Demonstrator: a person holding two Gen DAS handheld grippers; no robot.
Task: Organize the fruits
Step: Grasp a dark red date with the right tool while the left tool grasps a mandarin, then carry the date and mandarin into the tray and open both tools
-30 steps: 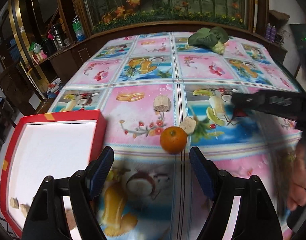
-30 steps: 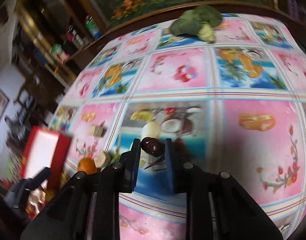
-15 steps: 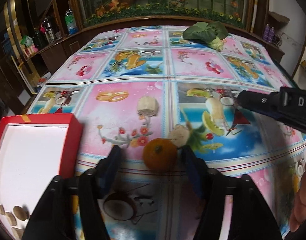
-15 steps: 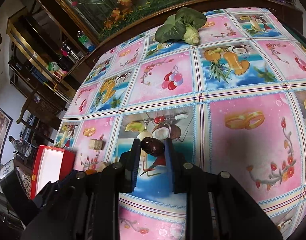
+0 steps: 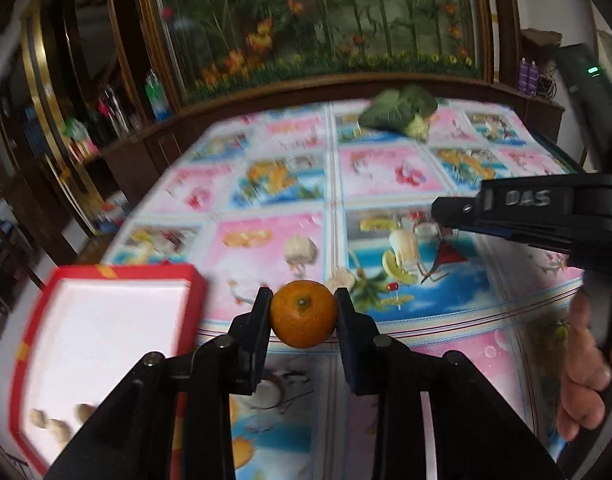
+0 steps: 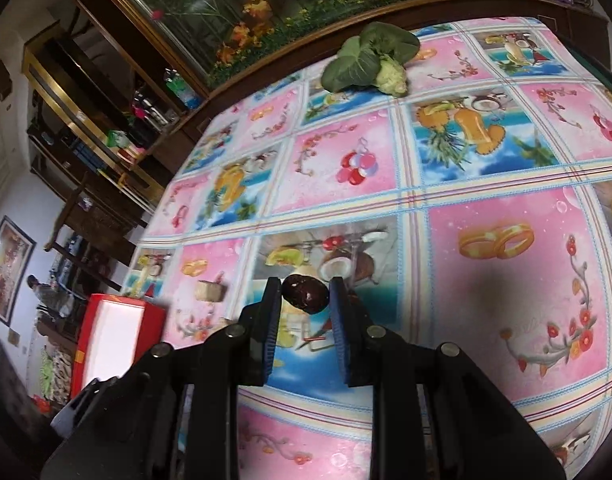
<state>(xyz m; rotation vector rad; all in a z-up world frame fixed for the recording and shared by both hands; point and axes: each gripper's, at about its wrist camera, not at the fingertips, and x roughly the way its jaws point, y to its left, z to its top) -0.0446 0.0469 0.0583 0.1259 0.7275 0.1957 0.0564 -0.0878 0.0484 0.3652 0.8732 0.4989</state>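
My left gripper is shut on an orange and holds it above the table's near part. A red tray with a white inside lies to its left, with a few small pale pieces in its near corner. My right gripper is shut on a dark red date above the table; it also shows in the left wrist view at the right. The red tray shows in the right wrist view at the far left.
Pale chunks lie on the fruit-print tablecloth: one ahead, one just behind the orange, one to the right. A leafy green vegetable lies at the table's far end. A wooden cabinet and shelves stand beyond.
My left gripper has moved forward, closed on the orange and lifted it off the cloth. My right gripper has kept the date and risen a little.
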